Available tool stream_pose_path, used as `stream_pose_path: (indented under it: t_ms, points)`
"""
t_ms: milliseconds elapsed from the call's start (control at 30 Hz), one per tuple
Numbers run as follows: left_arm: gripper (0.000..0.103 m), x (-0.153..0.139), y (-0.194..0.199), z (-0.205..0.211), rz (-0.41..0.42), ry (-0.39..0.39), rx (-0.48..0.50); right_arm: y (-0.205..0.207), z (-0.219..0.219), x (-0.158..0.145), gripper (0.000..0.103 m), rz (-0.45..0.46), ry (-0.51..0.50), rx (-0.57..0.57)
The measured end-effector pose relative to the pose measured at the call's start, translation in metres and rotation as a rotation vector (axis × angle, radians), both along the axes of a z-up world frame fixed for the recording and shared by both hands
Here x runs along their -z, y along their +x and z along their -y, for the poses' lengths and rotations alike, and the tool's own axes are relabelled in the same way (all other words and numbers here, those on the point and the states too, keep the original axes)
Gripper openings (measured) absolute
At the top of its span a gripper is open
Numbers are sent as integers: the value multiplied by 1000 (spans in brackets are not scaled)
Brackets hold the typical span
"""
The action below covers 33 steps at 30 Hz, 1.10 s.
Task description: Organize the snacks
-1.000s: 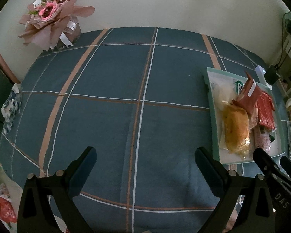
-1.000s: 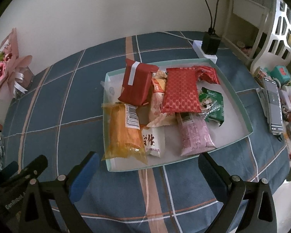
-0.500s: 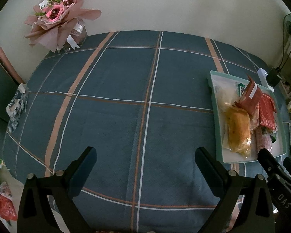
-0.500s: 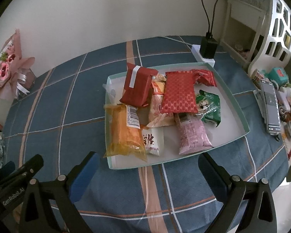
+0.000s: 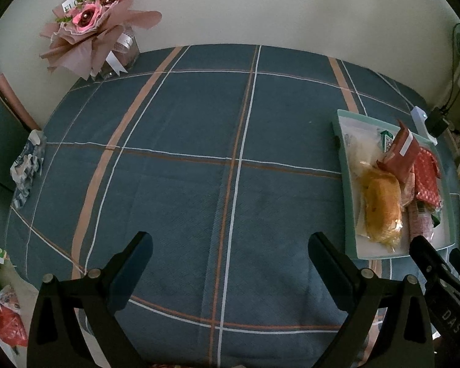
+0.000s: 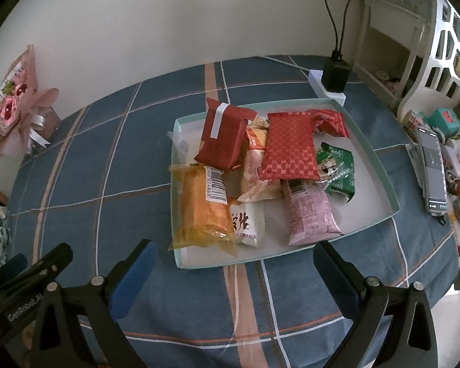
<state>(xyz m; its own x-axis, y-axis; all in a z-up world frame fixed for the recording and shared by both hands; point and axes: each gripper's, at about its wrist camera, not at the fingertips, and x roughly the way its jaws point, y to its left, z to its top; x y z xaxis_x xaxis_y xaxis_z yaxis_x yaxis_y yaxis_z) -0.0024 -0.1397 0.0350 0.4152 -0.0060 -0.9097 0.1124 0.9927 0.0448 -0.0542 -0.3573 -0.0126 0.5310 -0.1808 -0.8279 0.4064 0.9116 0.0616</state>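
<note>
Plaid tablecloth (image 6: 113, 153) bears a tray (image 6: 380, 165) heaped with snack packets (image 6: 288, 150); both grippers' jaws gape, empty.

Black gripper body (image 6: 21, 303), lower left of right wrist view: white "GenRobot.A", cut off.
Black gripper body (image 5: 452, 322), lower right of left wrist view: "DAS".
White snack wrapper (image 6: 245, 224), tray centre: red Chinese characters, unclear.
Pink-paper bouquet (image 5: 92, 18), upper left: banner lettering, partly hidden.
</note>
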Motion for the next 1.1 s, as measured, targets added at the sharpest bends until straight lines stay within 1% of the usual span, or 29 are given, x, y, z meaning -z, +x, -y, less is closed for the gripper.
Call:
stream_pose_path:
  t_ms: [367, 733, 1000, 1100]
  points:
    - [101, 1, 1, 0, 1, -5, 2, 2, -3, 1, 103, -6, -11, -15]
    - [101, -2, 0, -1, 25, 4, -5, 3, -3, 1, 103, -6, -10, -14]
    - [101, -2, 0, 0, 24, 11, -13, 3, -3, 1, 103, -6, -10, -15]
    - [101, -1, 1, -1, 16, 26, -24, 3, -3, 1, 103, -8, -9, -16]
